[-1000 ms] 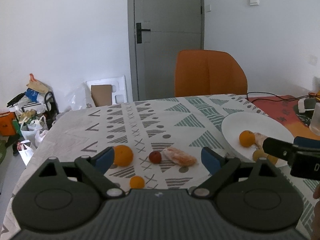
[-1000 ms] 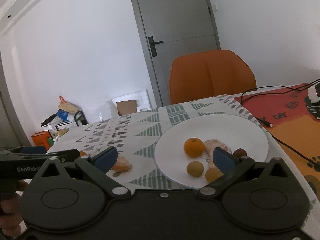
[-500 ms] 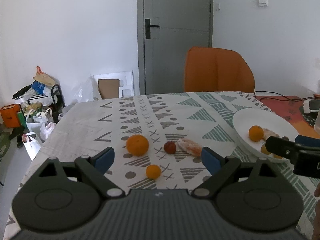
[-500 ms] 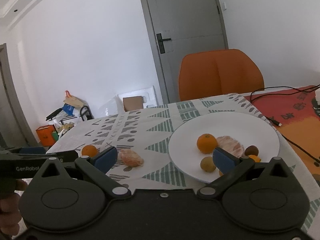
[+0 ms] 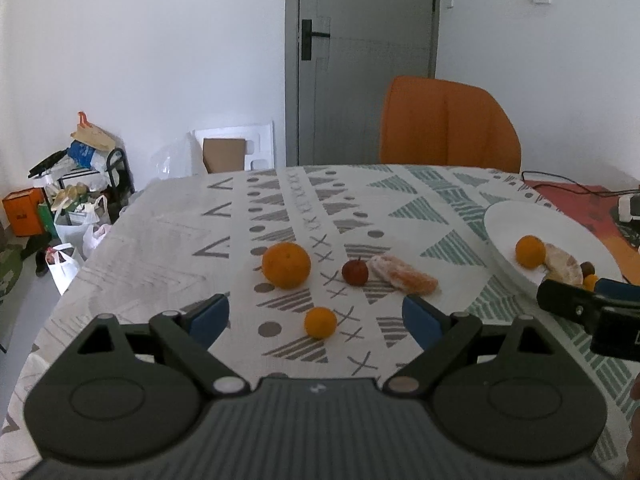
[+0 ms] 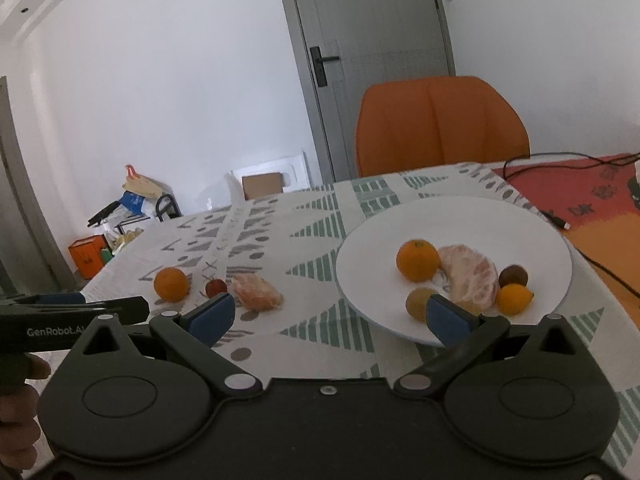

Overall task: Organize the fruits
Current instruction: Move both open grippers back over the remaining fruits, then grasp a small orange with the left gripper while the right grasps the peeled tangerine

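The left gripper (image 5: 316,316) stood with its jaws spread wide and nothing between them, low in the centre of the left wrist frame above the patterned tablecloth (image 5: 168,240). A small orange (image 5: 320,322) lay on the cloth between its blue fingertips (image 5: 209,316). Higher in the frame sat a large orange (image 5: 286,265), a small red fruit (image 5: 355,272) to its right, and a peeled citrus piece (image 5: 402,275) just beside that.

The right gripper (image 6: 328,313) was likewise wide open and empty, at the bottom of the right wrist frame. Beyond its right fingertip lay the white plate (image 6: 472,216), centre right, carrying an orange (image 6: 417,260), a peeled citrus half (image 6: 470,270), a dark brown fruit (image 6: 513,275), a small yellow-orange fruit (image 6: 514,299) and a greenish-brown fruit (image 6: 418,303). An orange chair (image 6: 440,124) stood behind the table.
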Tool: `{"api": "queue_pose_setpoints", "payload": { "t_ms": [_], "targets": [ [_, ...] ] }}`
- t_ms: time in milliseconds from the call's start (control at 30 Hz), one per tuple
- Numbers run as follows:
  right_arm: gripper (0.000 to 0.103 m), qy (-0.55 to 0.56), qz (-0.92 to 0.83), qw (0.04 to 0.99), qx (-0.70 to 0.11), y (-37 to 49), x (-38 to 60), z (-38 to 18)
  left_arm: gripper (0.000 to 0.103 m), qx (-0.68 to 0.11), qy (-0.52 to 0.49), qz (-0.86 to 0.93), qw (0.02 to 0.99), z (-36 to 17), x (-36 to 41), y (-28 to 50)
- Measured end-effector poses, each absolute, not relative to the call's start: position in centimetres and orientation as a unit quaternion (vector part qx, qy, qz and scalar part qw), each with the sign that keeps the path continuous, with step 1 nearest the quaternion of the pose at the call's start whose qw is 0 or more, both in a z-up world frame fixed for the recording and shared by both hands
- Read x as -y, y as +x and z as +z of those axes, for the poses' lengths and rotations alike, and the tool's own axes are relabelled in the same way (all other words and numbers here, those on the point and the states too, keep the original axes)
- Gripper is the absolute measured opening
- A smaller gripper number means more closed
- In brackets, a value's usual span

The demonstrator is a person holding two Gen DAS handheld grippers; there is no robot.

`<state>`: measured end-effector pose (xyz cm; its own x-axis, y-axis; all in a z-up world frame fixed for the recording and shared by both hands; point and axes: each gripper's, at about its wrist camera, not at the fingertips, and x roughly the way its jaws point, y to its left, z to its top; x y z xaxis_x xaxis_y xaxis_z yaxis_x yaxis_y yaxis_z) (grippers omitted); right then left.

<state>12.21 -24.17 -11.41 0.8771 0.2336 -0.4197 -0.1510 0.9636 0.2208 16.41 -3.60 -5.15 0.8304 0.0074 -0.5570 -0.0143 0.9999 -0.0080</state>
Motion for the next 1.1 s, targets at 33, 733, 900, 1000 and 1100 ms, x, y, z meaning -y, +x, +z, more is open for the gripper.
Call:
{"api": "queue_pose_setpoints", "payload": {
  "t_ms": [33,733,900,1000,1100],
  "targets": [
    [0.103,0.092,0.099,0.964,-0.23,12.3,24.2,-11.6,0.092,-0.293,-0.006,0.007,0.956,-5.3,3.6,16.5],
    [0.103,0.083,0.136,0.96,-0.228,14.4,22.9,-11.7,0.089,-0.316,-0.024,0.012,0.948,-7.9,2.9,19.8],
    [0.102,0.072,0.155,0.958,-0.229,15.3,21.6,-11.3,0.049,-0.335,-0.041,-0.002,0.941,-8.9,2.5,20.6],
    [0.102,0.068,0.165,0.956,-0.234,16.0,20.8,-11.4,0.021,-0.341,-0.047,0.0,0.939,-9.1,2.0,20.8],
    [0.1,0.061,0.171,0.953,-0.241,16.6,19.9,-11.6,0.021,-0.341,-0.058,-0.002,0.938,-9.0,1.2,20.9]
  ]
}}
